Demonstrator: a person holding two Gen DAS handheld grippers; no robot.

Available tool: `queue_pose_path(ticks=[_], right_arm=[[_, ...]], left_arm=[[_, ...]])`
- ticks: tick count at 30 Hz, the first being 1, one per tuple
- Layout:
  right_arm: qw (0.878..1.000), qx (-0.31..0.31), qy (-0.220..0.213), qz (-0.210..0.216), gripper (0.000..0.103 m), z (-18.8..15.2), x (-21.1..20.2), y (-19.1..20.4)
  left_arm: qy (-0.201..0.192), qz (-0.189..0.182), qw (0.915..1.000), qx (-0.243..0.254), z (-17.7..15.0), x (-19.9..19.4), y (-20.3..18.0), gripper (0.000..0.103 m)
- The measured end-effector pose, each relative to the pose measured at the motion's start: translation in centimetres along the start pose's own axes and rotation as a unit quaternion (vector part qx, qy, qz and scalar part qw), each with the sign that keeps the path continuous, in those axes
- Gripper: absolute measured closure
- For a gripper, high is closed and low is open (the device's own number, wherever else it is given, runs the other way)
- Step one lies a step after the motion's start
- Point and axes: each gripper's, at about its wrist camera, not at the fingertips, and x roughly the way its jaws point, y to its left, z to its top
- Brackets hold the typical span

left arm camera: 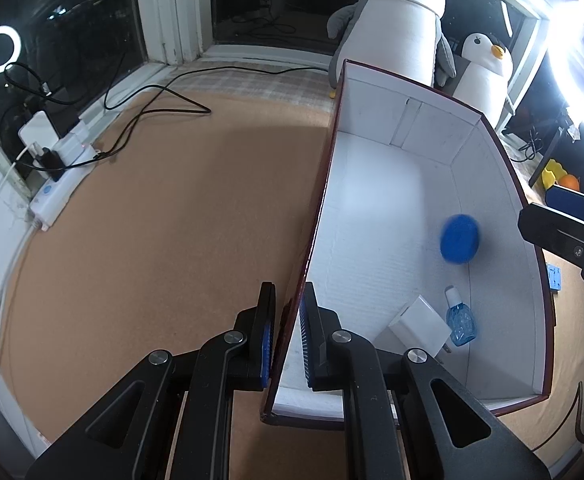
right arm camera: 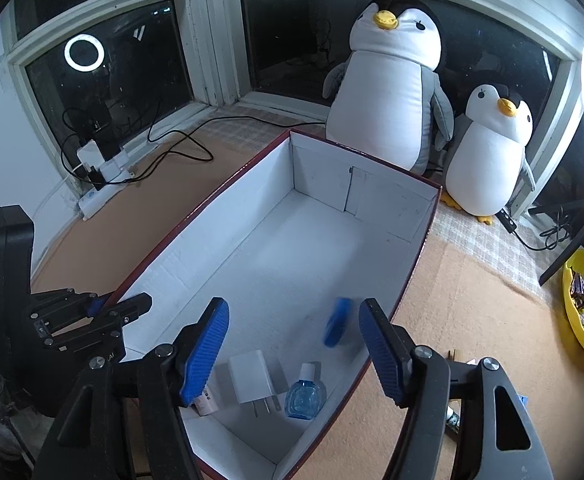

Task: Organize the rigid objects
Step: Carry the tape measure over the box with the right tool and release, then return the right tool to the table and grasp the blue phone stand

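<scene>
Left gripper (left arm camera: 288, 336) jaws clamp the box (left arm camera: 467, 144) wall; right gripper (right arm camera: 293, 344) jaws gape above charger (right arm camera: 250, 376), bottle (right arm camera: 305, 396), blurred disc (right arm camera: 335, 322).

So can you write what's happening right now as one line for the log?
left gripper: shut on box wall | right gripper: open above box | blue disc: blurred inside box | charger, blue bottle: on box floor

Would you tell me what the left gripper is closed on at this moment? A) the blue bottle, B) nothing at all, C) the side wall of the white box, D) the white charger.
C: the left gripper pinches the side wall of the white box, while the blue bottle and the white charger lie loose inside.
</scene>
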Motion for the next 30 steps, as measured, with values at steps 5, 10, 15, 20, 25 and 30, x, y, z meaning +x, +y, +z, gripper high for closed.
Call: queue_pose_path(ticks=[5,10,15,20,25,30], right_arm=[[1.000,0.018,-0.003,0.000,0.039,-0.7,-0.9,-1.1],[0.999,0.047,-0.008,-0.004,0.039,-2.0,-2.3,-3.3],[0.995,0.101,-0.004,-0.014,0.039,-4.7,-3.9,-7.7],[0.984,0.176,0.005,-0.041,0.039,-8.1,-5.0,-13.3],[0.968,0.237,0.023,-0.072,0.039,-11.7,-5.5,-18.3],[0.960,0.263,0.041,-0.084,0.039,-14.3,-5.3,-21.2]], left_arm=[[-0.001,0.002,1.0000,0.003,-0.1,-0.1,-0.1,0.093],[-0.001,0.006,0.9999,0.008,-0.1,-0.2,-0.2,0.093],[0.000,0.011,0.9999,0.010,-0.1,-0.3,-0.4,0.093],[0.001,0.017,0.9998,0.012,-0.1,-0.3,-0.6,0.093],[0.003,0.023,0.9996,0.014,-0.1,-0.3,-0.7,0.093],[0.004,0.028,0.9995,0.015,0.0,-0.3,-0.8,0.093]])
